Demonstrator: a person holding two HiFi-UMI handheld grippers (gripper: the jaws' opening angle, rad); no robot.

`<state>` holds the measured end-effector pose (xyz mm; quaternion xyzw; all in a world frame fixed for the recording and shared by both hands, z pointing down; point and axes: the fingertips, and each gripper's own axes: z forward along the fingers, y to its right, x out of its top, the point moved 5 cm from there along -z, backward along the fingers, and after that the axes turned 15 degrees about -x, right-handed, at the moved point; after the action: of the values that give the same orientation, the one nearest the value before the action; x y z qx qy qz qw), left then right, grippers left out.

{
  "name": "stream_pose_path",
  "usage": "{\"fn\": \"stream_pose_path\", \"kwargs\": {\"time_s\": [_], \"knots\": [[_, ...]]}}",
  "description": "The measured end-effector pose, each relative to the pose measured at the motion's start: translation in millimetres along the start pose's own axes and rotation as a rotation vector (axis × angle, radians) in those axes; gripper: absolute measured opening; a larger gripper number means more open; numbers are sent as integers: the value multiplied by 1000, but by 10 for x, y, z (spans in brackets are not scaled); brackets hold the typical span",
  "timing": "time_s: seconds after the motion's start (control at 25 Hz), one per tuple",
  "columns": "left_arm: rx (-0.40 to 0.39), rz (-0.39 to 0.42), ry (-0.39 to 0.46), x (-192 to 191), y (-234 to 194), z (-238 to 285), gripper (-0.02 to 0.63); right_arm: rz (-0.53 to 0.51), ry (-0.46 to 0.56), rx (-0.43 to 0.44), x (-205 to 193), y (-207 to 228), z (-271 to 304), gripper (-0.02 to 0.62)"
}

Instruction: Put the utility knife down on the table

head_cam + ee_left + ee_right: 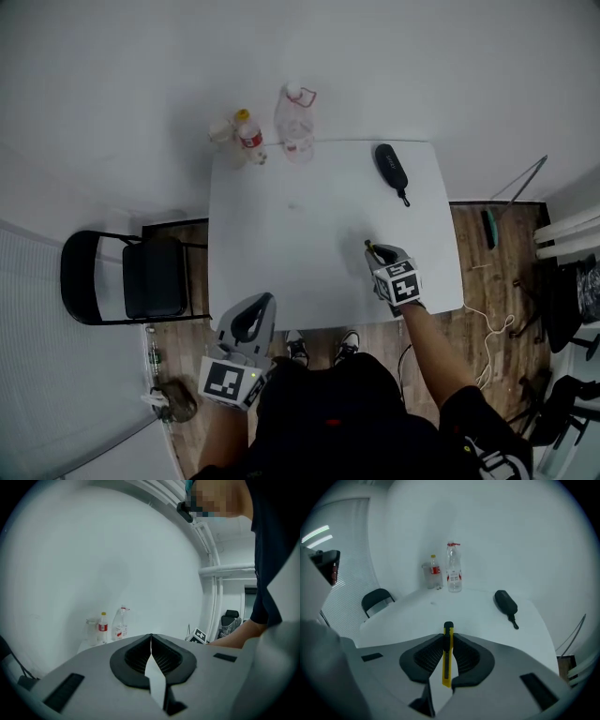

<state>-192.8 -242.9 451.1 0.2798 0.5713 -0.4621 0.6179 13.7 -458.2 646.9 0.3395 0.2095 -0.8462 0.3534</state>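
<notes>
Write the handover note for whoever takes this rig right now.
Right gripper: shut on the utility knife, over the near right part of the table.
Left gripper: shut, empty, at the table's near edge.
Done: knife is in hand; not yet put down.
Left: lower the knife onto bare table, open the jaws, pull back.

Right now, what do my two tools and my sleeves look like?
The left tool and right tool are light grey plastic shells with black ribbed pads. Each carries a white cube with black square markers. You wear a black short-sleeved top.
</notes>
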Motion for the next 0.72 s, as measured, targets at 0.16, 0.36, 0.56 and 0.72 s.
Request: {"fn": "stream_pose_path", "kwargs": {"time_s": [0.16, 0.36, 0.56, 0.72], "knots": [[27, -17, -3, -53, -49, -56, 25, -48, -86, 7, -207, -40, 261, 75], [51, -35, -24, -139, -106, -110, 25, -90, -173, 18, -354, -133, 473, 75], [47, -53, -40, -174, -119, -90, 25, -71, -227, 23, -446, -179, 566, 75], [42, -54, -48, -179, -132, -68, 25, -82, -239, 18, -487, -227, 586, 75]]}}
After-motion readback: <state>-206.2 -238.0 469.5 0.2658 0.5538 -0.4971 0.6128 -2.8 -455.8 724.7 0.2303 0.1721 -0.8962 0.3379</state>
